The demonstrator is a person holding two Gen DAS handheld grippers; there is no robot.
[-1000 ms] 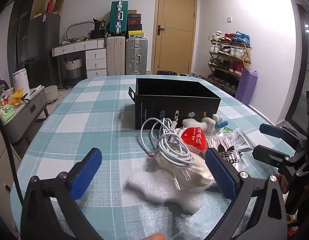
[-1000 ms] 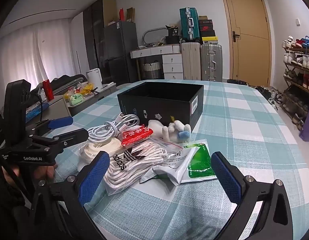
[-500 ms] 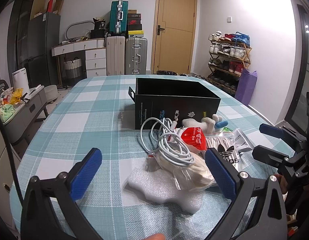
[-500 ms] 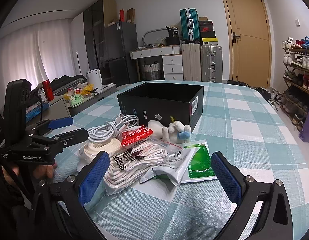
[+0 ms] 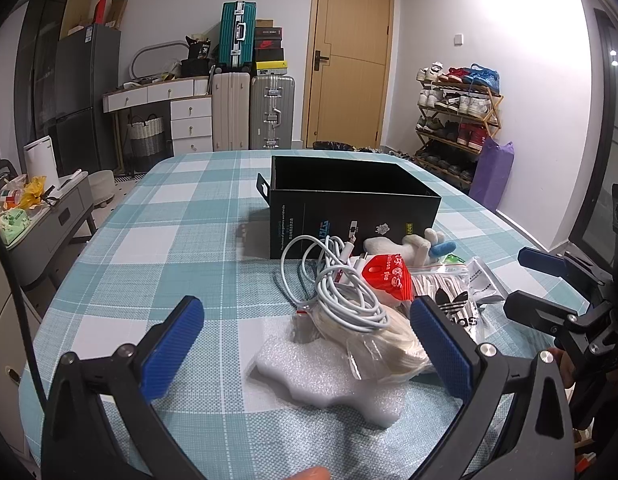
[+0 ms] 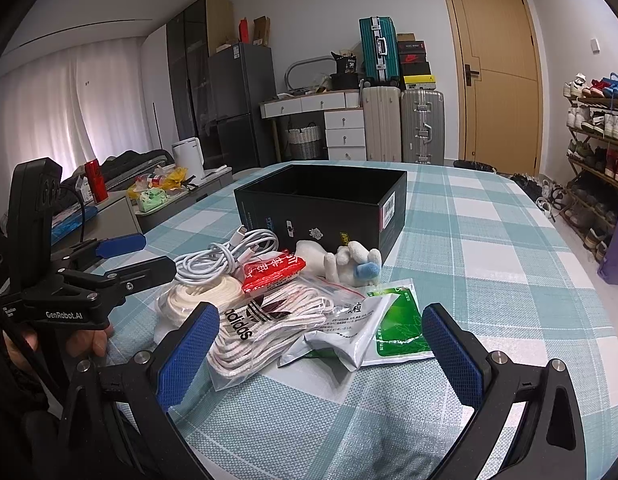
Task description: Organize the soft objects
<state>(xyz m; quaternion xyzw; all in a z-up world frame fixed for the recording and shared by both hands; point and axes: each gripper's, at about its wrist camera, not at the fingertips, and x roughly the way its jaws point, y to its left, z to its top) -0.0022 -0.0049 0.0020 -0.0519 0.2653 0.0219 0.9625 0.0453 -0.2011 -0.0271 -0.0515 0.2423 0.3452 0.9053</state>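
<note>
A pile of soft items lies in front of an open black box. It holds a white foam piece, a coiled white cable, a bagged cream cord, a red packet, a white plush with a blue patch, an adidas bag of laces and a green sachet. My left gripper stands open just before the foam. My right gripper is open near the laces bag. Both are empty.
The teal checked tablecloth runs far and left of the box. A grey cabinet with clutter stands left of the table. Suitcases, a desk, a door and a shoe rack line the back of the room.
</note>
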